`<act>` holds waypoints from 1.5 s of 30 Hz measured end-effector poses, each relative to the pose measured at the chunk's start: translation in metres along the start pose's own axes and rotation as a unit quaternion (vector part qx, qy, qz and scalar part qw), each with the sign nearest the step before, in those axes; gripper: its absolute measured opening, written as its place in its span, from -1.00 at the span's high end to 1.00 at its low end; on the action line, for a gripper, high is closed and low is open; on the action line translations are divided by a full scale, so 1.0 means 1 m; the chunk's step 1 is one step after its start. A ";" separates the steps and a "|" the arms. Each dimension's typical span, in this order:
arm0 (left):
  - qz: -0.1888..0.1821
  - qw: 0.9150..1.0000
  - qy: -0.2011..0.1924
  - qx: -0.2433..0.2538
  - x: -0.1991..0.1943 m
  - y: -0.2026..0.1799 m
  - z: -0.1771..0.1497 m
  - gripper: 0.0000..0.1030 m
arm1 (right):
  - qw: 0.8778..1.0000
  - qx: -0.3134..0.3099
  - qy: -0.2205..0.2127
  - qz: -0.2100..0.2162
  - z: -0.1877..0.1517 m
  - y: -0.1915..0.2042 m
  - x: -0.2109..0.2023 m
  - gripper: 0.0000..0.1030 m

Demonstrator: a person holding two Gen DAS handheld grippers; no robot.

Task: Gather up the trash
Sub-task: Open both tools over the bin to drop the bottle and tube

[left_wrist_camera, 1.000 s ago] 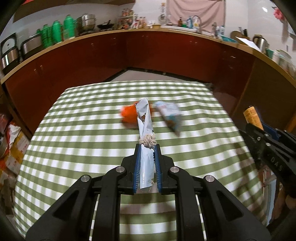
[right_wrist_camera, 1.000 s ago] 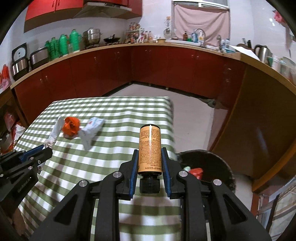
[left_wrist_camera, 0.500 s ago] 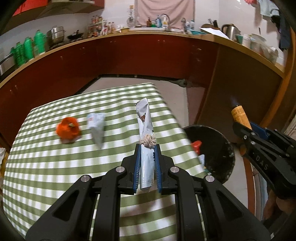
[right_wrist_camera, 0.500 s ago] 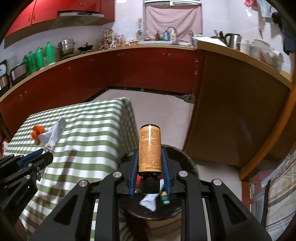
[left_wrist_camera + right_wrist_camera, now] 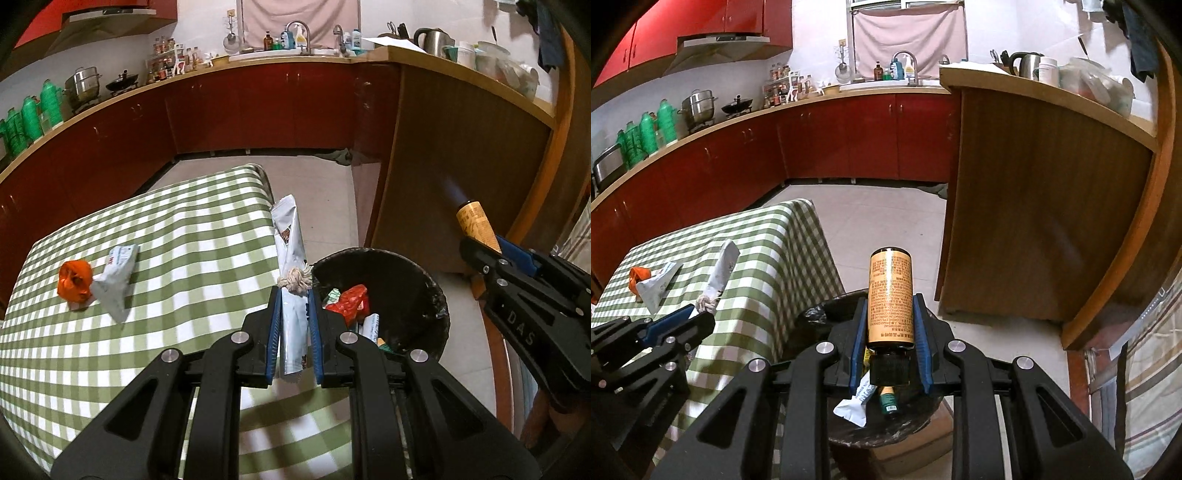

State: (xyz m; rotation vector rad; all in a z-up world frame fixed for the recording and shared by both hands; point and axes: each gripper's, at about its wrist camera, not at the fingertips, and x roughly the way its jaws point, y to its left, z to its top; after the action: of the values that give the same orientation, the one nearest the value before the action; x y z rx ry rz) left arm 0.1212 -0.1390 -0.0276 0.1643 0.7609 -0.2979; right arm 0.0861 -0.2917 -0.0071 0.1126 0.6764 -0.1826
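Observation:
My left gripper [image 5: 293, 295] is shut on a long silver-white wrapper [image 5: 288, 236] with a knot of string on it, held over the table's right edge beside the black trash bin [image 5: 432, 284]. My right gripper [image 5: 891, 314] is shut on an orange-labelled bottle [image 5: 891, 295] with a black cap, held above the same bin [image 5: 816, 314]. Inside the bin lie red and white scraps [image 5: 349, 301]. An orange crumpled scrap [image 5: 75, 281] and a white packet [image 5: 116, 282] lie on the green checked tablecloth [image 5: 166, 258].
Red kitchen cabinets [image 5: 221, 110] curve round the back. A wooden counter end [image 5: 1034, 206] stands close to the right of the bin. Tiled floor [image 5: 879, 221] lies between the table and the cabinets. Green flasks [image 5: 33, 114] and pots stand on the worktop.
Both grippers have swung right, from over the table to the bin beside it. The bottle now hangs over the bin and the wrapper has reached the table's right edge.

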 end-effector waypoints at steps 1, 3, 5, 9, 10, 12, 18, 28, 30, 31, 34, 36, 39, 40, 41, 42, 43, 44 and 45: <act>0.000 1.000 0.001 0.001 0.002 -0.002 0.000 0.72 | 1.000 0.001 0.000 0.000 0.000 0.000 0.001 0.52; -0.001 1.000 0.004 0.003 0.006 -0.005 0.001 0.72 | 1.000 0.003 0.002 0.000 0.000 -0.003 0.004 0.52; 0.001 1.000 0.006 0.006 0.011 -0.008 0.002 0.72 | 1.000 0.004 0.003 0.000 -0.001 -0.004 0.006 0.52; 0.005 1.000 0.010 0.010 0.018 -0.012 0.005 0.72 | 1.000 0.006 0.004 -0.001 -0.002 -0.007 0.009 0.52; 0.006 1.000 0.011 0.011 0.019 -0.012 0.006 0.72 | 1.000 0.007 0.004 -0.001 -0.002 -0.008 0.010 0.52; 0.007 1.000 0.014 0.014 0.023 -0.013 0.007 0.72 | 1.000 0.010 0.003 0.000 -0.002 -0.010 0.012 0.52; 0.016 1.000 0.025 0.005 0.033 -0.017 0.009 0.17 | 1.000 0.022 0.007 0.002 -0.003 -0.015 0.017 0.32; 0.016 1.000 0.024 0.001 0.029 -0.014 0.008 0.09 | 1.000 0.021 0.005 -0.002 -0.001 -0.014 0.011 0.23; 0.016 1.000 0.024 0.000 0.027 -0.013 0.008 0.09 | 1.000 0.019 0.004 -0.003 -0.001 -0.013 0.011 0.22; 0.016 1.000 0.023 -0.001 0.026 -0.013 0.008 0.09 | 1.000 0.019 0.003 -0.003 0.000 -0.014 0.012 0.21; 0.019 1.000 0.020 -0.002 0.023 -0.011 0.008 0.09 | 1.000 0.017 0.002 -0.003 0.000 -0.012 0.011 0.20; 0.021 1.000 0.019 -0.004 0.022 -0.010 0.009 0.09 | 1.000 0.017 0.001 -0.005 0.001 -0.012 0.010 0.18; 0.021 1.000 0.017 -0.005 0.019 -0.008 0.009 0.09 | 1.000 0.018 0.000 -0.005 0.001 -0.013 0.009 0.13; 0.021 1.000 0.016 -0.005 0.018 -0.008 0.009 0.09 | 1.000 0.018 0.000 -0.006 0.001 -0.013 0.009 0.11; 0.022 1.000 0.016 -0.004 0.017 -0.007 0.009 0.09 | 1.000 0.019 -0.001 -0.006 0.002 -0.012 0.009 0.10; 0.023 1.000 0.015 -0.004 0.017 -0.006 0.010 0.08 | 1.000 0.020 -0.001 -0.006 0.002 -0.012 0.009 0.10; 0.024 1.000 0.015 -0.005 0.015 -0.005 0.009 0.08 | 1.000 0.019 -0.001 -0.006 0.002 -0.012 0.009 0.09; 0.025 1.000 0.015 -0.005 0.015 -0.004 0.010 0.08 | 1.000 0.019 -0.001 -0.005 0.002 -0.012 0.008 0.09; 0.026 1.000 0.015 -0.007 0.014 -0.001 0.009 0.07 | 1.000 0.019 -0.001 -0.005 0.002 -0.011 0.008 0.08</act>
State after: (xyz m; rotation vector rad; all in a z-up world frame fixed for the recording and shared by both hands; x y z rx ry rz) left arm 0.1365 -0.1454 -0.0308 0.1759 0.7875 -0.2413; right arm 0.0910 -0.3038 -0.0114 0.1462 0.6715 -0.2046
